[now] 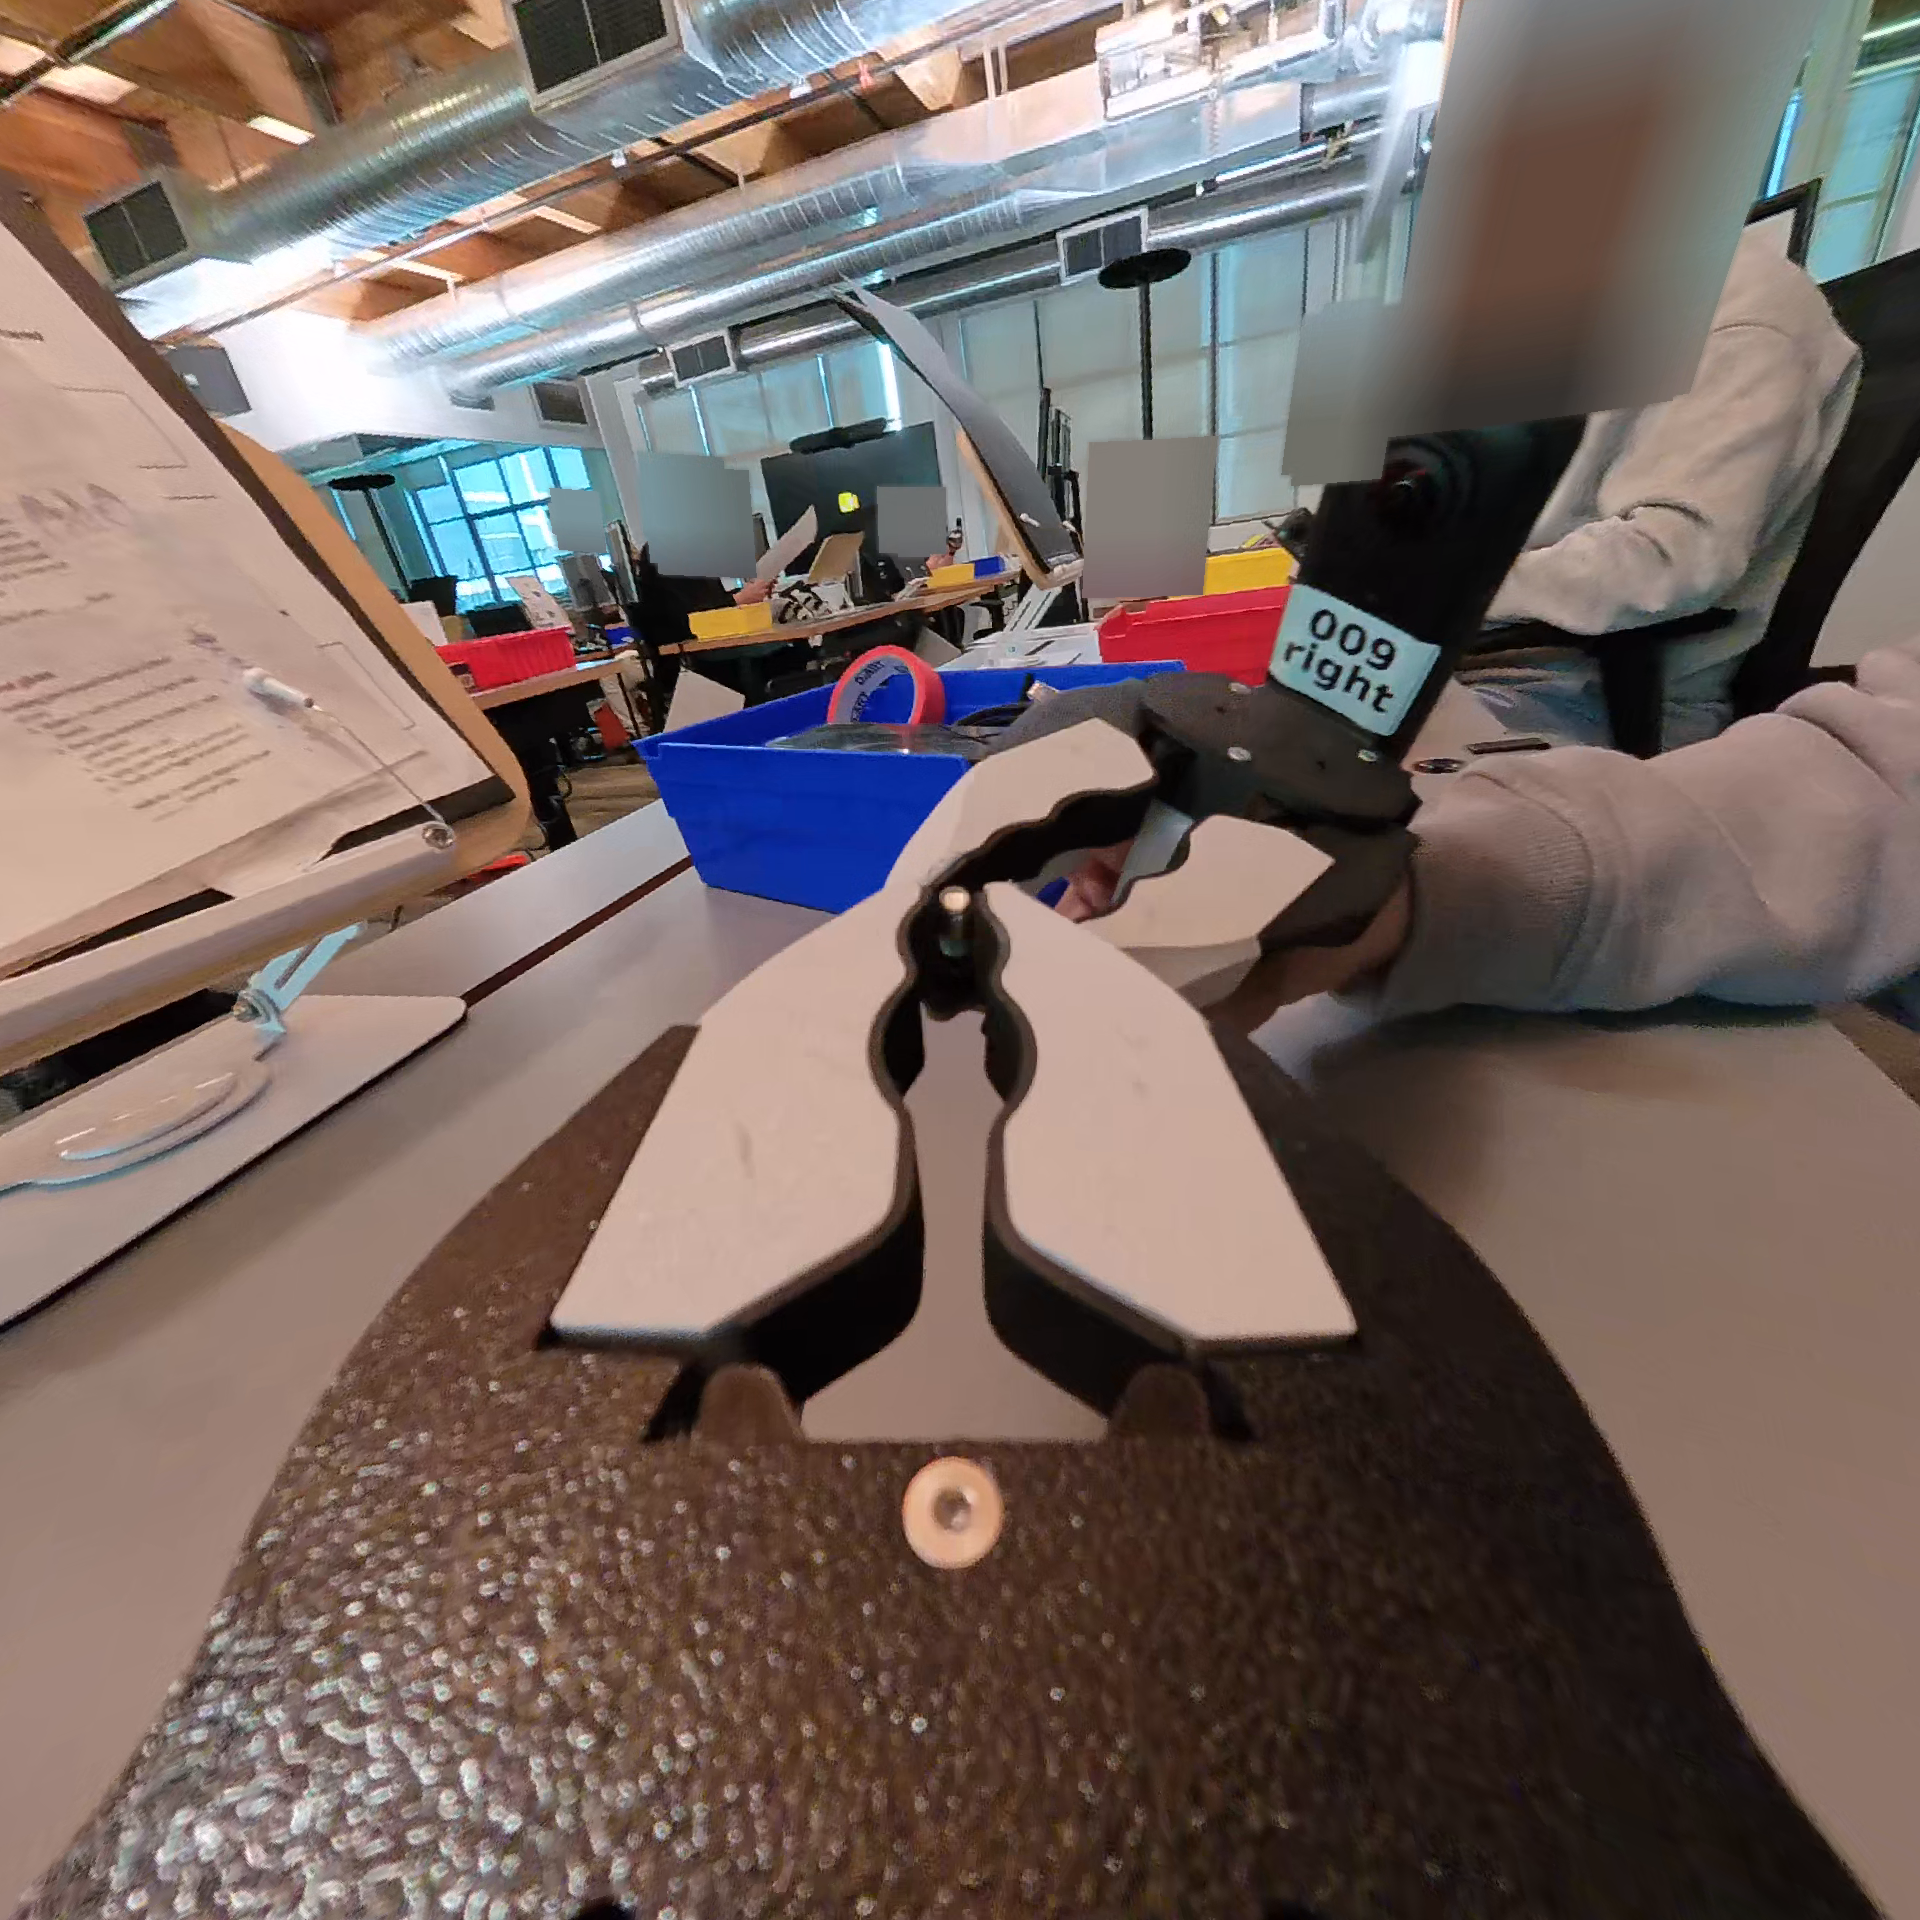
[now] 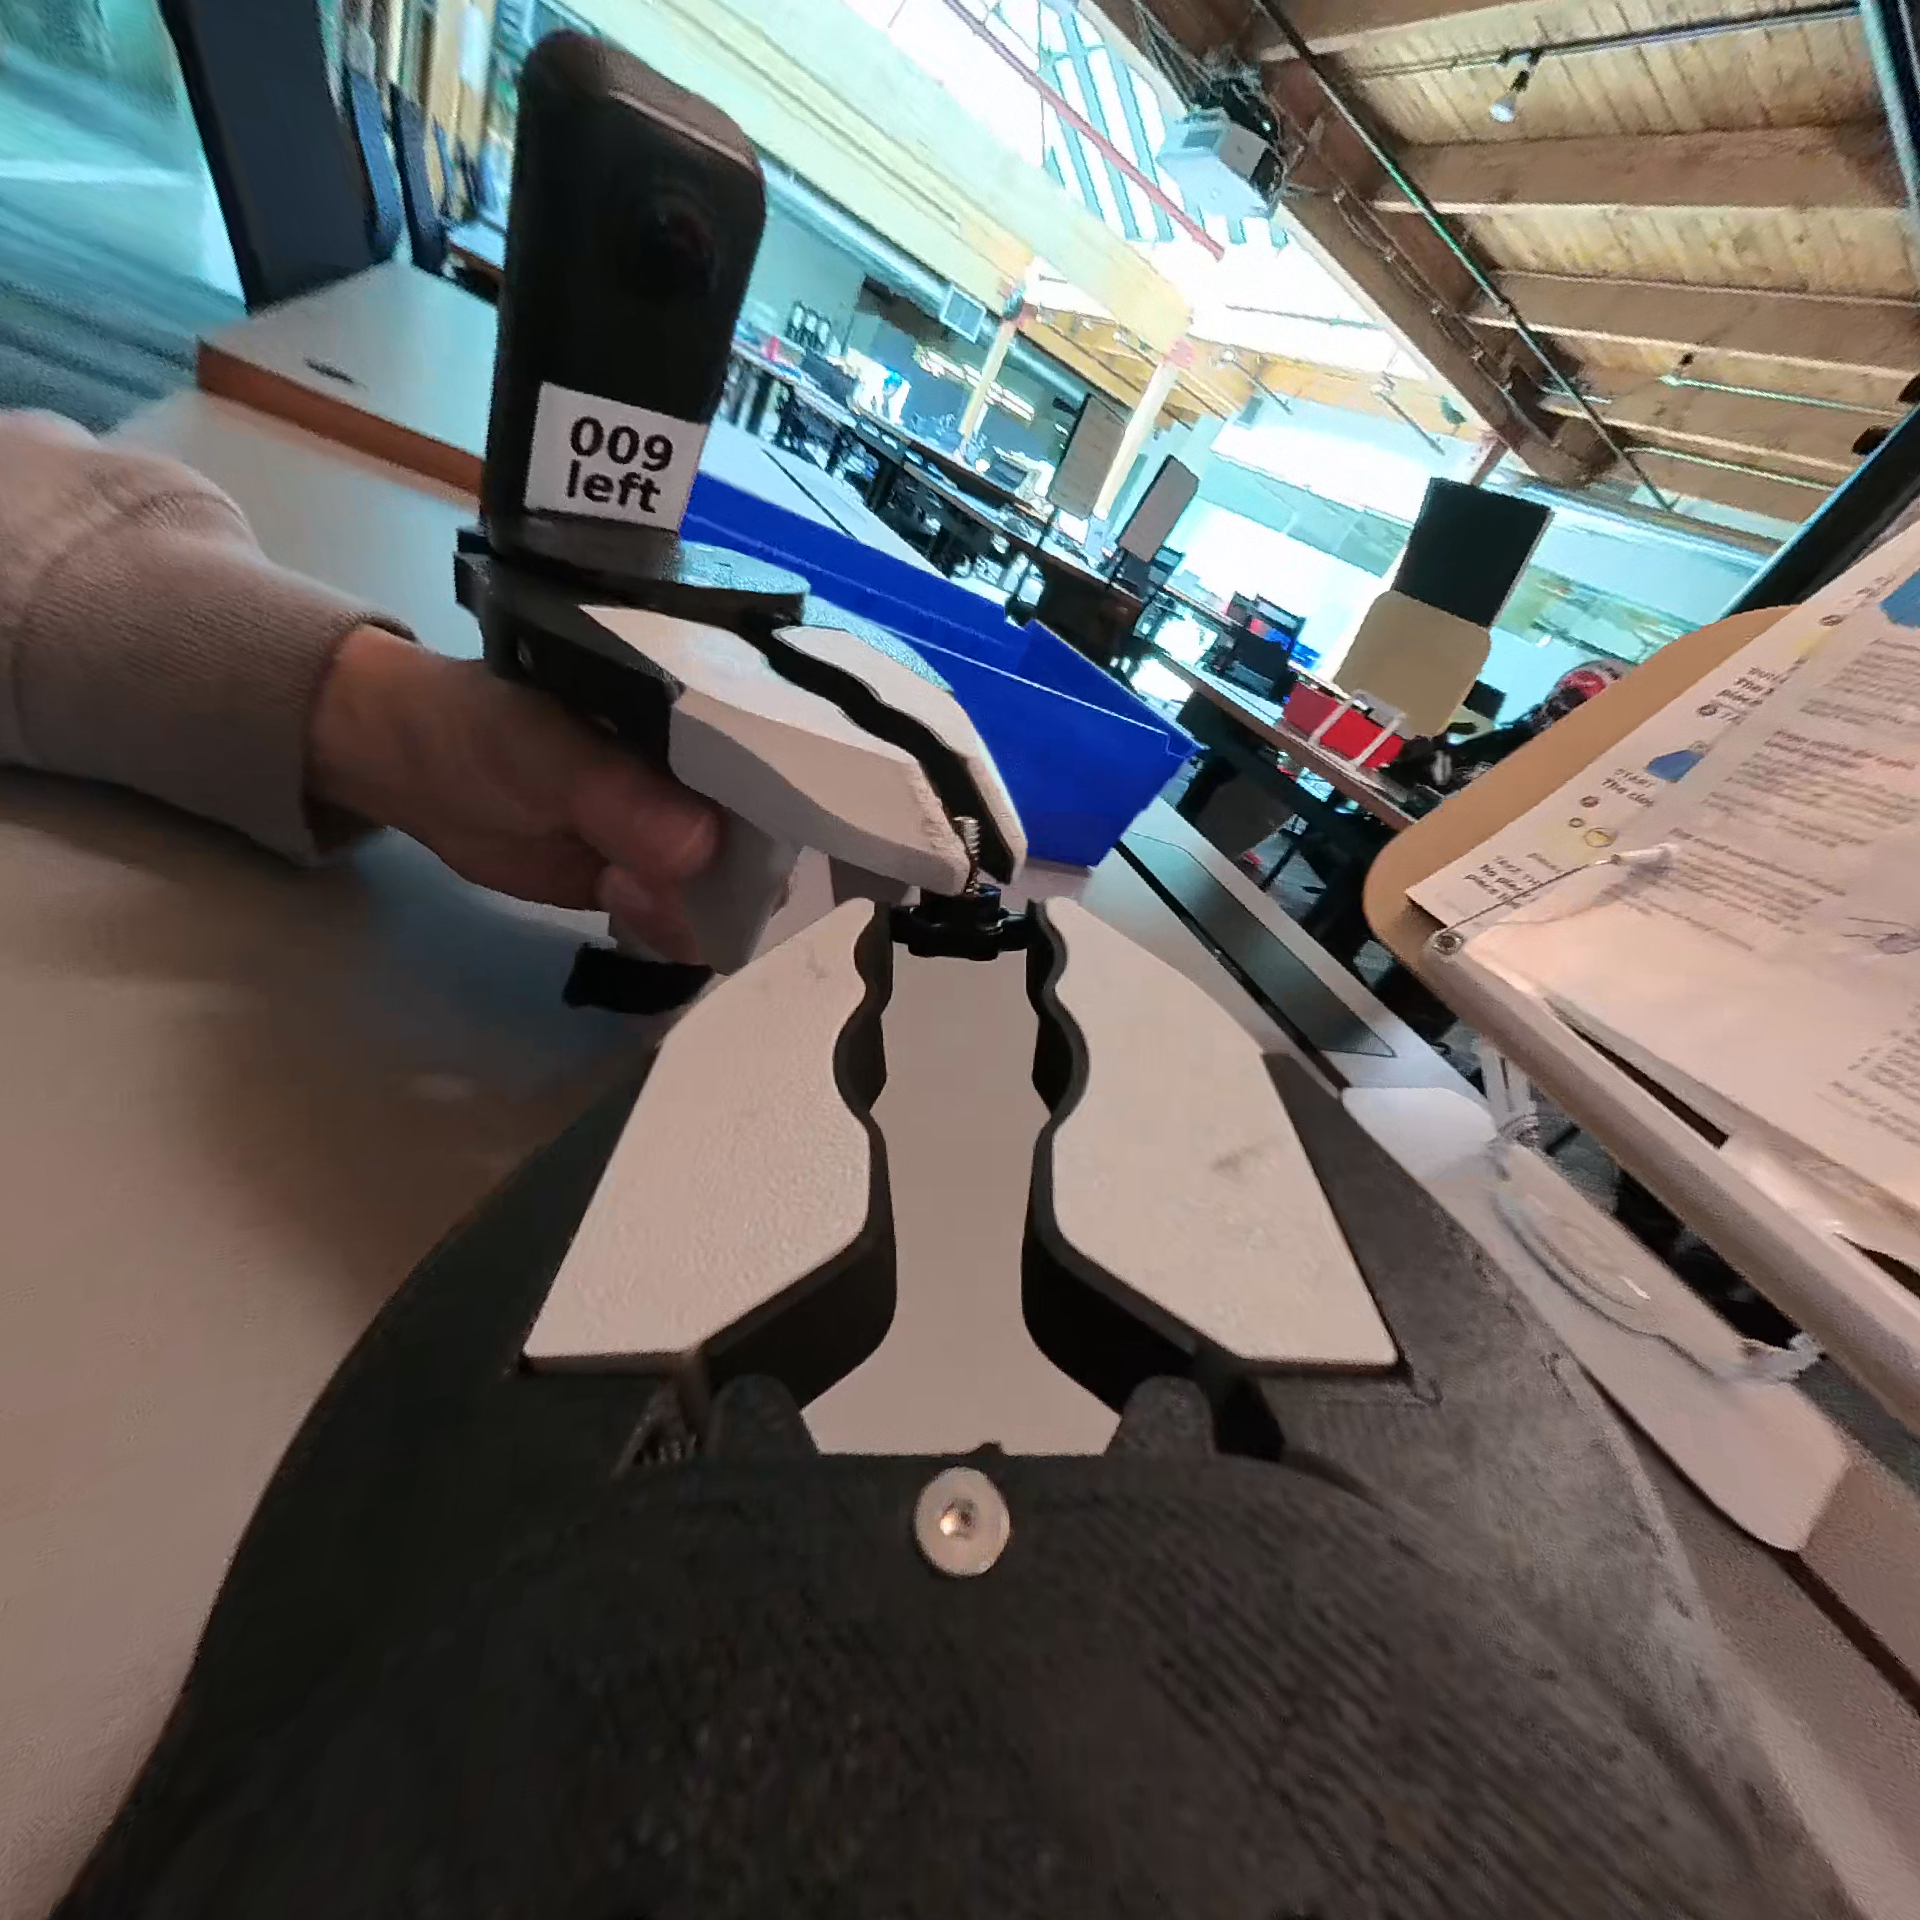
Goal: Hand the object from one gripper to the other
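- Pinching the threaded stem of a small screw knob (image 2: pixel 971 847), the left gripper (image 1: pixel 951 940) clenches it upright.
- Right gripper (image 2: pixel 954 925) closes around the black knob head just below; firm contact I cannot tell.
- Both meet above the table (image 1: pixel 1558 1195).

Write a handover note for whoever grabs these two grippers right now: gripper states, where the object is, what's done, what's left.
Left gripper: shut on the threaded end of the small black-knobbed metal screw.
Right gripper: touching both sides of the black knob, apparently gripping.
Screw: held between both grippers above the grey table.
Done: both grippers have hold.
Left: one gripper releases and backs away; which one is giving is unclear.
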`<move>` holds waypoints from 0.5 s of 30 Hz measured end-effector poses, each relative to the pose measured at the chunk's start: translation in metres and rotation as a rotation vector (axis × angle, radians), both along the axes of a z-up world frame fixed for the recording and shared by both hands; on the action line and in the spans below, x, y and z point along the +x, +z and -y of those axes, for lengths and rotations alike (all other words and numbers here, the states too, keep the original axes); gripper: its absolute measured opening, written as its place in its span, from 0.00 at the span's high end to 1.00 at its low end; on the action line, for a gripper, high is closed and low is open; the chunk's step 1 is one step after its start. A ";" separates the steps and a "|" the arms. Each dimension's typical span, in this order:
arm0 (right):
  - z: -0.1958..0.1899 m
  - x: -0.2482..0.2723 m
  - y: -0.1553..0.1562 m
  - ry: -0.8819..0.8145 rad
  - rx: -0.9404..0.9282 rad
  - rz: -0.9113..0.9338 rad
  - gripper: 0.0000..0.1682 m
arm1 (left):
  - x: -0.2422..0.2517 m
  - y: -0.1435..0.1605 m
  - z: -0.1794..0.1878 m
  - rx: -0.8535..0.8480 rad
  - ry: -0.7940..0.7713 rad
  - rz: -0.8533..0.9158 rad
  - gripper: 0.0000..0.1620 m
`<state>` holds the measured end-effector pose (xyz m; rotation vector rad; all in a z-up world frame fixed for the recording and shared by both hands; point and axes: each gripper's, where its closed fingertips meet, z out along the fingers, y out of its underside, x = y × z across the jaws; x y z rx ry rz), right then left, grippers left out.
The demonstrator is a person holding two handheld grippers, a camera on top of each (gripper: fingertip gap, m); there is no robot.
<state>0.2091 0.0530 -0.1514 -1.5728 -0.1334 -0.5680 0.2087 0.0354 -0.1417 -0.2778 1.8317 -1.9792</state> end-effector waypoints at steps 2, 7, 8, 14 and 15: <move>0.001 0.003 0.001 -0.022 0.017 -0.010 0.85 | 0.003 0.001 -0.001 0.005 0.020 -0.035 0.97; 0.005 0.019 -0.001 -0.211 -0.035 0.166 0.78 | 0.022 0.005 -0.014 -0.028 0.228 -0.105 0.97; 0.004 0.019 0.000 -0.224 -0.032 0.160 0.75 | 0.024 0.005 -0.016 -0.028 0.266 -0.103 0.97; -0.003 0.020 -0.002 -0.262 -0.009 0.078 0.74 | 0.024 0.001 -0.011 -0.057 0.330 -0.165 0.97; -0.003 0.021 -0.002 -0.270 -0.010 0.074 0.74 | 0.023 0.002 -0.009 -0.075 0.329 -0.169 0.97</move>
